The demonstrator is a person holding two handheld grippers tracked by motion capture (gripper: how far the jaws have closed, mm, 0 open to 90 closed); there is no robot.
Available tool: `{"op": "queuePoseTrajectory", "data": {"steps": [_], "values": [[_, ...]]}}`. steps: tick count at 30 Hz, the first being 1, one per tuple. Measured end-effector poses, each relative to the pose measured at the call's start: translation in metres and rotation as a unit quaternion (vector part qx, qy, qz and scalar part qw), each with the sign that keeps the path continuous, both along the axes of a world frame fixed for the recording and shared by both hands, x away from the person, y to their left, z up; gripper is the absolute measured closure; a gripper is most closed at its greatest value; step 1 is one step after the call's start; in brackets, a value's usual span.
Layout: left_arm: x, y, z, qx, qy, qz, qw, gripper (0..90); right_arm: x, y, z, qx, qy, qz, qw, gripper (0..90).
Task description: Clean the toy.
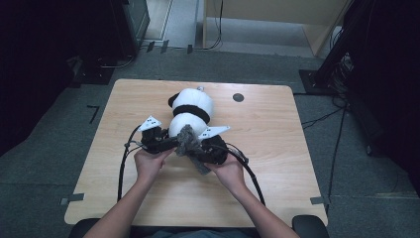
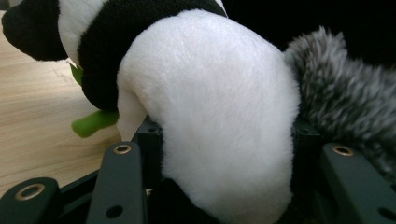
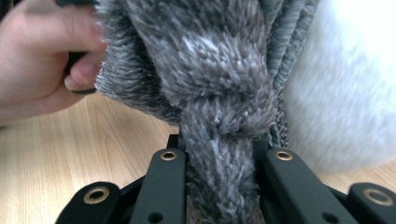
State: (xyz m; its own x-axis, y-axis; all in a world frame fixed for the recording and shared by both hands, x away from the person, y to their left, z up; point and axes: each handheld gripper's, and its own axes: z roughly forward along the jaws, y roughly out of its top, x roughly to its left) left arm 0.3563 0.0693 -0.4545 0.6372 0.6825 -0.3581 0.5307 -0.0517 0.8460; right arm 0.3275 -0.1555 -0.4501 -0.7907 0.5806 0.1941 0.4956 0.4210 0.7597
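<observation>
A black-and-white plush panda (image 1: 192, 106) lies on the wooden table (image 1: 267, 144), its long axis running away from me. In the left gripper view its white body (image 2: 219, 116) sits squeezed between the jaws of my left gripper (image 2: 228, 135), which is shut on it; a green plush piece (image 2: 93, 122) sticks out beneath it. A grey fuzzy cloth (image 1: 187, 139) bunches at the panda's near end. My right gripper (image 3: 218, 144) is shut on a knotted strand of that grey cloth (image 3: 219, 93). In the high view the left gripper (image 1: 166, 143) and right gripper (image 1: 200, 151) sit close together.
A small dark round spot (image 1: 238, 97) marks the table's far right part. Black cables (image 1: 124, 163) loop from both grippers toward the near edge. The person's other hand (image 3: 37, 60) is close beside the grey cloth. Dark equipment stands on the floor at both sides.
</observation>
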Motion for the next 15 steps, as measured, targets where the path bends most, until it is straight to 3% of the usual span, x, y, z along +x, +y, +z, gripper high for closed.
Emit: {"op": "queuePoseTrajectory", "data": {"steps": [4, 7, 11, 15], "values": [[0.003, 0.007, 0.002, -0.025, 0.009, 0.006, 0.9996, 46.9, 0.001, 0.004, -0.01, -0.031, 0.007, 0.006, 0.9995, 76.8], [0.004, 0.013, 0.004, -0.041, 0.007, 0.006, 0.9991, 46.7, 0.002, 0.004, -0.018, -0.059, 0.008, -0.007, 0.9982, 76.8], [0.005, 0.013, 0.003, -0.031, -0.001, 0.001, 0.9995, 46.7, 0.009, -0.002, -0.023, -0.074, 0.017, -0.016, 0.997, 76.8], [0.005, 0.015, 0.002, -0.034, 0.002, -0.002, 0.9994, 46.6, 0.015, -0.011, -0.026, -0.081, 0.023, -0.023, 0.9962, 76.7]]}}
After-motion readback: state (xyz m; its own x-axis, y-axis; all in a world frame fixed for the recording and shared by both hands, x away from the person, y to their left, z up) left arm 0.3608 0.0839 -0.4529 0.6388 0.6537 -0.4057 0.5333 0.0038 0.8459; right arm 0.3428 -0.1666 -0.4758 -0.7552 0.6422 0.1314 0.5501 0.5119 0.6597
